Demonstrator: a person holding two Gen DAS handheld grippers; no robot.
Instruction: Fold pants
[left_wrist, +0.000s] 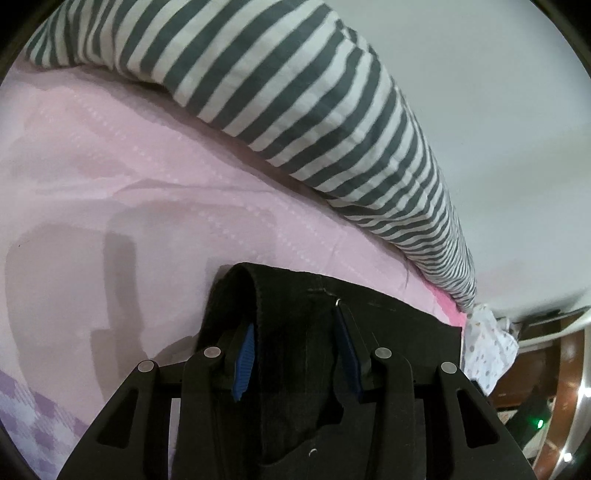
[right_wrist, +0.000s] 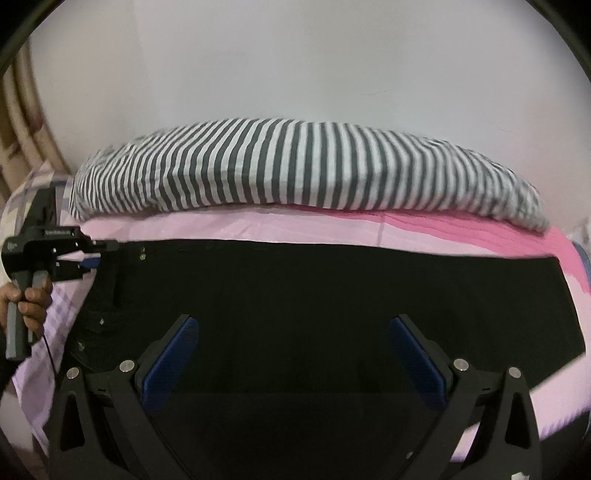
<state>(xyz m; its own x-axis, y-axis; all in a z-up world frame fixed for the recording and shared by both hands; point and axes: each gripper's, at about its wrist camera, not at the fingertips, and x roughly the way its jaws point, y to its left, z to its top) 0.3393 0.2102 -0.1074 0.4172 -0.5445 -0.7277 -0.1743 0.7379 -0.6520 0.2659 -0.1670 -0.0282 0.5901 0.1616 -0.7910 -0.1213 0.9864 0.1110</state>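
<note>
The black pants (right_wrist: 332, 295) lie spread across the middle of the right wrist view on the pink bed sheet (right_wrist: 229, 229), with the striped pillow (right_wrist: 295, 170) behind them toward the top of the frame. At left of that view the left claw (right_wrist: 94, 254) bites the waistband end; in its own view the blue pads (left_wrist: 245, 354) bracket a raised fold of cloth, apparently clenched on it. The right claw (right_wrist: 291, 365) hangs released over the dark fabric in the lower centre, holding nothing. The risk — a shallow bite on thick, bunched waistband could slip once lifted, and with only one end held the fold would drag askew and rumple the sheet.
</note>
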